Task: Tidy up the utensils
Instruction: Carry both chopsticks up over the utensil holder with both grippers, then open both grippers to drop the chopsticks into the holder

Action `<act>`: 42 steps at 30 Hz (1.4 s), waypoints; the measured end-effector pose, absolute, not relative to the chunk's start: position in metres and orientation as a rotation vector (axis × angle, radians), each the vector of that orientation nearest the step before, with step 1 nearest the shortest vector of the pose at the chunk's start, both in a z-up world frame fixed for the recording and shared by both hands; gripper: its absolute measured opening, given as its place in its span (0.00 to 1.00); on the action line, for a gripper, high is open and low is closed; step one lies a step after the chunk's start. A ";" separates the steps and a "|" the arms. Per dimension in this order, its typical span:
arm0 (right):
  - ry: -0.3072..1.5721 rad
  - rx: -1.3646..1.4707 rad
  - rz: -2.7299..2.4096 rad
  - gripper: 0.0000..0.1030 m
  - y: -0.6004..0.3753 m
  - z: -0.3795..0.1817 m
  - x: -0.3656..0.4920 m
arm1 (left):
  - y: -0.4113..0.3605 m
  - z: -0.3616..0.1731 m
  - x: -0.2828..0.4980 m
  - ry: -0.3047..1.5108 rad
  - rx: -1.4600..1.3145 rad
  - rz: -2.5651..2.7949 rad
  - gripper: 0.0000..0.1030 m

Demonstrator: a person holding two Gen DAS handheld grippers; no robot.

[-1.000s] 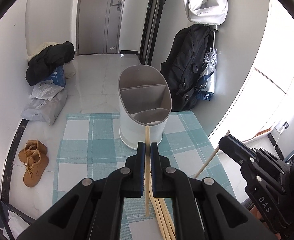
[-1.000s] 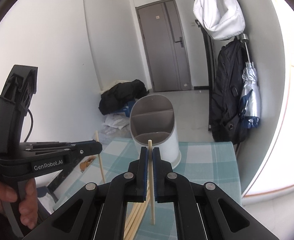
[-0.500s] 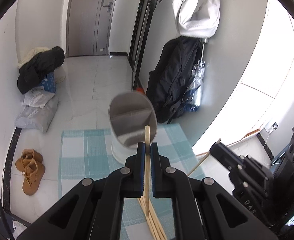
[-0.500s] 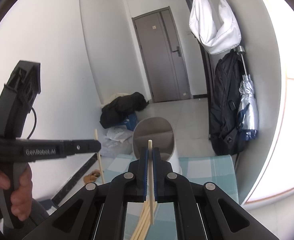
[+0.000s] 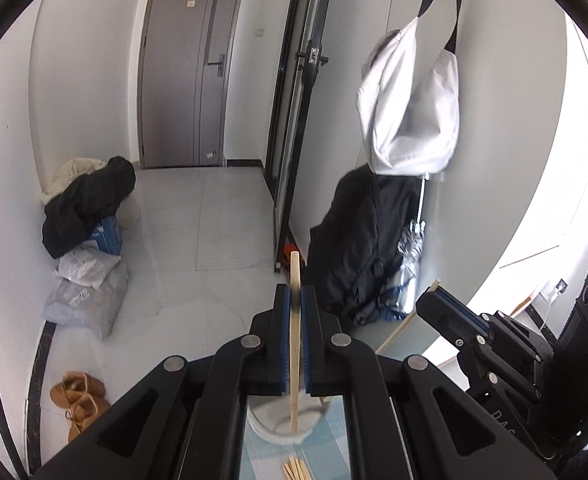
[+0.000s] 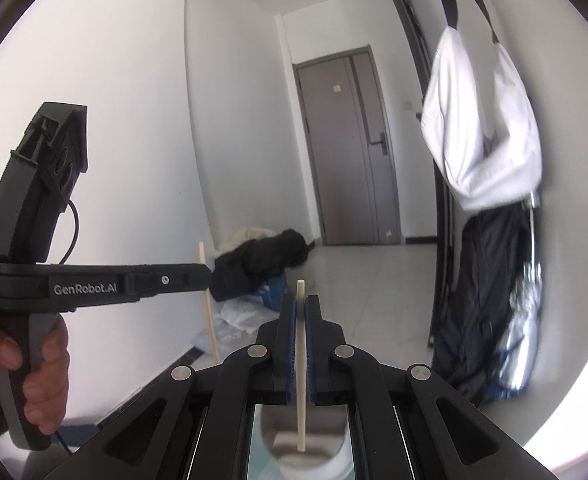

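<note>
Left wrist view, now against a second ago: tipped upward, so the door and hanging bags fill the frame, with the white holder [image 5: 284, 420] sunk from mid-frame to the 6 o'clock edge, seen only between the black arms of the tool. Left gripper [image 5: 294, 300] clamped on a chopstick [image 5: 294, 344], fingers [image 5: 281, 336] pressed tight to either side of the wood. Stick held close to upright, long axis running 12 to 6 o'clock, upper end poking just past the fingertips, lower end hanging over the holder's open mouth. Spare chopsticks [image 5: 294, 471] lying on the checked cloth of the bench [image 5: 336, 420], just in front of the holder at 6 o'clock. Right gripper [image 6: 301, 312] likewise shut on a second chopstick [image 6: 301, 376], also near vertical, lower tip over the holder [image 6: 306, 446] and apparently just inside the rim, though hard to judge for depth. Left tool visible from the right wrist at 9 o'clock, its stick slanting slightly. Meaning for the task, as a judgement: both sticks lifted off the bench, swung from flat to standing, and lined up above the holder, hence ready for lowering and release; which compartment lies beneath each tip cannot be told from here.
</note>
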State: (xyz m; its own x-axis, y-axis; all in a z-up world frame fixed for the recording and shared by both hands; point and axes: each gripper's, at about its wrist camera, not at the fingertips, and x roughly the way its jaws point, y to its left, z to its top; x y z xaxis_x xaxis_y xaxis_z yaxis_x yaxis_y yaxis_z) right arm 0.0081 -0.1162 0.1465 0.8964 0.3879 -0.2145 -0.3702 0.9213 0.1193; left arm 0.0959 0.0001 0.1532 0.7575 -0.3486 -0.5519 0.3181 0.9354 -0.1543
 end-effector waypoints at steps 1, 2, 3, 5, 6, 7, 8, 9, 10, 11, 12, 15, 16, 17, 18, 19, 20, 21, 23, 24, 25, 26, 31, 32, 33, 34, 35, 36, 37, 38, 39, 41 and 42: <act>0.228 0.077 0.397 0.04 -0.115 0.150 0.018 | 0.000 0.154 0.102 0.601 -0.047 -0.360 0.01; 0.225 0.075 0.396 0.04 -0.114 0.152 0.024 | 0.000 0.155 0.107 0.593 -0.044 -0.358 0.01; 0.224 0.072 0.393 0.04 -0.113 0.152 0.032 | 0.000 0.155 0.113 0.587 -0.048 -0.355 0.01; 0.229 0.081 0.391 0.04 -0.112 0.149 0.047 | 0.003 0.154 0.125 0.583 -0.069 -0.354 0.01; 0.237 0.089 0.389 0.04 -0.112 0.145 0.056 | 0.005 0.150 0.131 0.580 -0.079 -0.349 0.01; 0.246 0.091 0.386 0.04 -0.112 0.142 0.062 | 0.007 0.147 0.136 0.577 -0.082 -0.338 0.01; 0.257 0.091 0.382 0.04 -0.110 0.137 0.070 | 0.007 0.143 0.140 0.577 -0.086 -0.335 0.01; 0.263 0.092 0.382 0.04 -0.110 0.133 0.076 | 0.009 0.139 0.144 0.579 -0.096 -0.339 0.01; 0.265 0.093 0.384 0.04 -0.109 0.130 0.078 | 0.012 0.134 0.148 0.581 -0.102 -0.340 0.01; 0.267 0.092 0.386 0.04 -0.108 0.125 0.082 | 0.012 0.131 0.152 0.581 -0.108 -0.340 0.01; 0.268 0.090 0.388 0.04 -0.109 0.122 0.086 | 0.014 0.126 0.155 0.578 -0.116 -0.338 0.01; 0.274 0.075 0.406 0.04 -0.107 0.111 0.096 | 0.018 0.110 0.160 0.574 -0.115 -0.310 0.01; 0.282 0.063 0.411 0.04 -0.105 0.107 0.099 | 0.018 0.108 0.163 0.578 -0.116 -0.312 0.01; 0.292 0.056 0.412 0.04 -0.106 0.103 0.103 | 0.019 0.103 0.165 0.590 -0.123 -0.322 0.01; 0.306 0.048 0.415 0.04 -0.106 0.099 0.107 | 0.020 0.099 0.167 0.599 -0.132 -0.328 0.01; 0.322 0.042 0.423 0.04 -0.106 0.094 0.111 | 0.020 0.097 0.170 0.604 -0.135 -0.331 0.01; 0.336 0.037 0.431 0.04 -0.105 0.090 0.113 | 0.020 0.095 0.171 0.609 -0.132 -0.335 0.01; 0.346 0.028 0.438 0.04 -0.104 0.086 0.115 | 0.020 0.091 0.171 0.614 -0.134 -0.343 0.01; 0.357 0.015 0.451 0.04 -0.102 0.081 0.116 | 0.018 0.087 0.172 0.626 -0.126 -0.364 0.01; 0.365 0.010 0.461 0.04 -0.101 0.079 0.117 | 0.017 0.085 0.171 0.632 -0.119 -0.378 0.01; 0.371 0.008 0.468 0.04 -0.100 0.079 0.115 | 0.017 0.083 0.170 0.641 -0.114 -0.395 0.01; 0.380 0.004 0.474 0.05 -0.099 0.077 0.115 | 0.017 0.082 0.170 0.649 -0.111 -0.395 0.02; 0.413 0.009 0.510 0.07 -0.098 0.074 0.112 | 0.023 0.072 0.173 0.767 -0.152 -0.401 0.09; 0.417 0.006 0.511 0.08 -0.097 0.075 0.109 | 0.024 0.072 0.173 0.778 -0.163 -0.408 0.09; 0.420 0.006 0.506 0.09 -0.098 0.076 0.106 | 0.027 0.073 0.170 0.782 -0.169 -0.394 0.09; 0.422 0.009 0.500 0.11 -0.100 0.076 0.103 | 0.030 0.075 0.165 0.778 -0.165 -0.372 0.09; 0.424 0.018 0.495 0.17 -0.103 0.077 0.098 | 0.032 0.076 0.161 0.774 -0.158 -0.356 0.12; 0.424 0.027 0.487 0.20 -0.107 0.078 0.094 | 0.034 0.078 0.155 0.770 -0.153 -0.336 0.16; 0.422 0.035 0.478 0.24 -0.111 0.079 0.088 | 0.037 0.080 0.150 0.764 -0.154 -0.318 0.28; 0.420 0.044 0.468 0.28 -0.114 0.079 0.081 | 0.039 0.082 0.144 0.758 -0.157 -0.302 0.45; 0.419 0.053 0.461 0.29 -0.117 0.080 0.075 | 0.041 0.085 0.137 0.744 -0.161 -0.288 0.51; 0.415 0.067 0.436 0.40 -0.123 0.081 0.064 | 0.041 0.089 0.123 0.708 -0.159 -0.262 0.60; 0.414 0.080 0.424 0.44 -0.126 0.081 0.058 | 0.040 0.092 0.116 0.694 -0.150 -0.247 0.60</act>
State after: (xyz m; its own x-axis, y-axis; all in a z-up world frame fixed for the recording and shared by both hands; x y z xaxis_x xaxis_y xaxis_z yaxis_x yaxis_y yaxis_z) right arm 0.0578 -0.1262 0.0813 0.8298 0.4149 -0.3732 -0.3830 0.9098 0.1601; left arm 0.1158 0.0405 0.0919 0.7410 -0.2742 -0.6130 0.1746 0.9601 -0.2184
